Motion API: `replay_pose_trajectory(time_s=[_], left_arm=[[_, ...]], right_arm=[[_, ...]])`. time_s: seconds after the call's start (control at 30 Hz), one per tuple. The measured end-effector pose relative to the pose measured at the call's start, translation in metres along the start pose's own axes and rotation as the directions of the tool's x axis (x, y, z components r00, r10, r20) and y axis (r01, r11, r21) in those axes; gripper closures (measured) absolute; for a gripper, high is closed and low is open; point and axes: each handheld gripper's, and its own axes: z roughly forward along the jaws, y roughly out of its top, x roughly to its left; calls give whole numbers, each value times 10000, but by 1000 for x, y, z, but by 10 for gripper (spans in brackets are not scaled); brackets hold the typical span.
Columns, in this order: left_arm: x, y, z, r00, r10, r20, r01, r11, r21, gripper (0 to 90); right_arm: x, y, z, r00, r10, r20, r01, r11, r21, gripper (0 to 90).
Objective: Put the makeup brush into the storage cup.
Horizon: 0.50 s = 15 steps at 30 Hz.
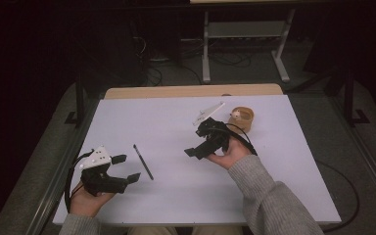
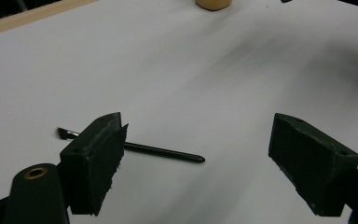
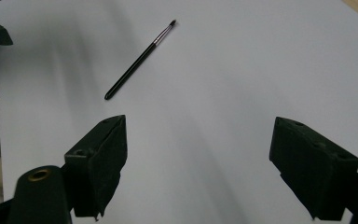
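High view looks down; both gripper views low, sharing the brush [image 1: 143, 162]

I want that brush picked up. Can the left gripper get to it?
Probably yes. The left gripper is open, with the brush lying flat on the table right beside it and nothing between them.

Lab or recording room, dim and bare. Desk [image 1: 293, 161] with a white top and a wooden strip at the far edge sits in a metal rail frame [image 1: 54, 181]. Grey carpet floor [image 1: 254, 73] all round. Behind the desk, loose cables [image 1: 225, 56] trail on the floor near the white legs of a stand [image 1: 205, 49]. Dark backdrop, no home or office furnishing in sight.
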Motion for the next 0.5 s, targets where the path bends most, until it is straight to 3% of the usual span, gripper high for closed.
replay_pose_trajectory(time_s=[0.5], left_arm=[[1,-1,-3,10000,9,-27,-10,10000,-25,175]], right_arm=[[5,34,32,9990,-205,-392,217,9993,297,185]])
